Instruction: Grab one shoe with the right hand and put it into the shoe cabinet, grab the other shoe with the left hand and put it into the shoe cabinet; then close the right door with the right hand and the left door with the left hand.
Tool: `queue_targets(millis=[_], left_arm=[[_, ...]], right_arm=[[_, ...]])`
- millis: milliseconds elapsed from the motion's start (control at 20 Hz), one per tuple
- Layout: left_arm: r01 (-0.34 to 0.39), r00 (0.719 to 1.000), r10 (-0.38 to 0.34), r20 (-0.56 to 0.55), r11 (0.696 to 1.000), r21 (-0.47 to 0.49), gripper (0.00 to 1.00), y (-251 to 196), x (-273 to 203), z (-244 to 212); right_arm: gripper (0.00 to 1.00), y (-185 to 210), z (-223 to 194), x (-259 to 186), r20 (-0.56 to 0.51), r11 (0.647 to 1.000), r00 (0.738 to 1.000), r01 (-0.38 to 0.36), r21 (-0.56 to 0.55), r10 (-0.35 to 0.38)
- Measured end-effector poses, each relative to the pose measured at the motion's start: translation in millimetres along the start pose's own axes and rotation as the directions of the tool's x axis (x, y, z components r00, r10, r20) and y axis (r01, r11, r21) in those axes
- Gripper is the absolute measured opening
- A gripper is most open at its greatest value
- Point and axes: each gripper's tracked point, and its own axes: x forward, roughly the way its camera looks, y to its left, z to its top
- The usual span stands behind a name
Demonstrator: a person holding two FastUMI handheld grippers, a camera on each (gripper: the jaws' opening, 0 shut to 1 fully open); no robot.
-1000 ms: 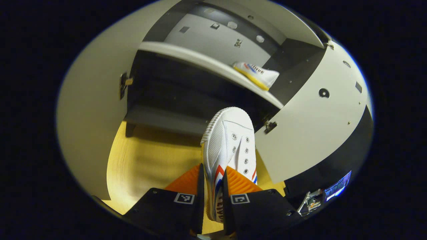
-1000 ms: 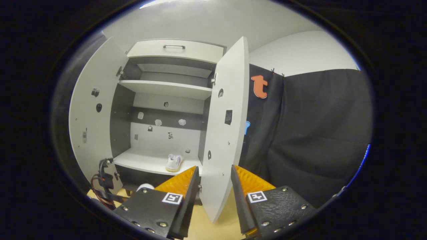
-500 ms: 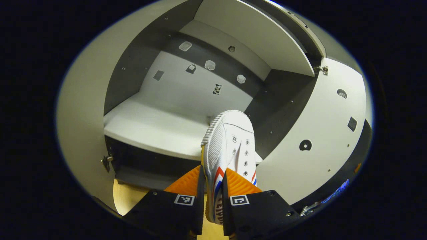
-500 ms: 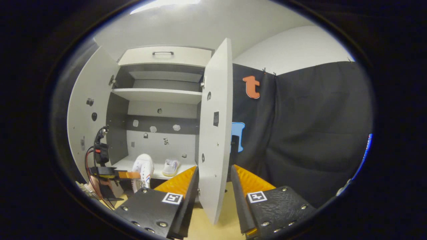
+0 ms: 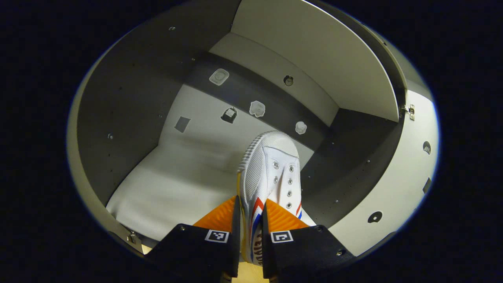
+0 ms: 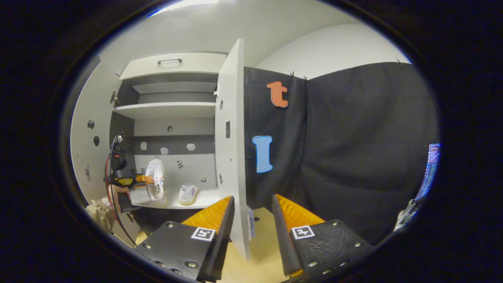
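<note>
Left gripper (image 5: pixel 250 220): clamped on the white sneaker (image 5: pixel 271 173), toe pointing far into the cabinet, above the lower shelf (image 5: pixel 173 184).
Right gripper (image 6: pixel 251 220): parted, empty, straddling the right door (image 6: pixel 232 157) edge.
Other sneaker (image 6: pixel 188 194): resting on that shelf, right of the held one.

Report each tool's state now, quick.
Left tool: shut on the shoe, over the cabinet shelf.
Right tool: open, empty, the right door edge between its fingers.

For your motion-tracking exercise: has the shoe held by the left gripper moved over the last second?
Yes. The shoe has risen from below the shelf to above it, into the cabinet, beside the other shoe.
</note>
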Motion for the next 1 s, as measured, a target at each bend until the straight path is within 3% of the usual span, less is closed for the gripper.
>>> queue_targets(millis=[250,300,350,650,1000], left_arm=[[-0.048,0.998,0.049,-0.030,0.998,0.041,0.24,19,26,-4],[-0.046,0.998,0.048,-0.037,0.998,0.042,0.28,19,31,-6],[-0.046,0.998,0.048,-0.042,0.998,0.046,0.24,18,34,-8],[-0.069,0.995,0.077,-0.069,0.991,0.115,0.24,25,50,-17],[-0.108,0.984,0.130,-0.123,0.979,0.172,0.29,39,64,-34]], right_arm=[[0.56,-14,0,2,-0.010,0.998,0.999,0.044,-0.035,-0.045],[0.56,-13,0,3,-0.010,0.998,0.999,0.045,-0.037,-0.045],[0.56,-12,0,4,-0.011,0.998,0.999,0.043,-0.040,-0.044],[0.56,-9,4,9,-0.001,0.999,1.000,0.027,-0.041,-0.027],[0.56,-20,9,3,0.011,0.997,0.998,0.062,-0.035,-0.061]])
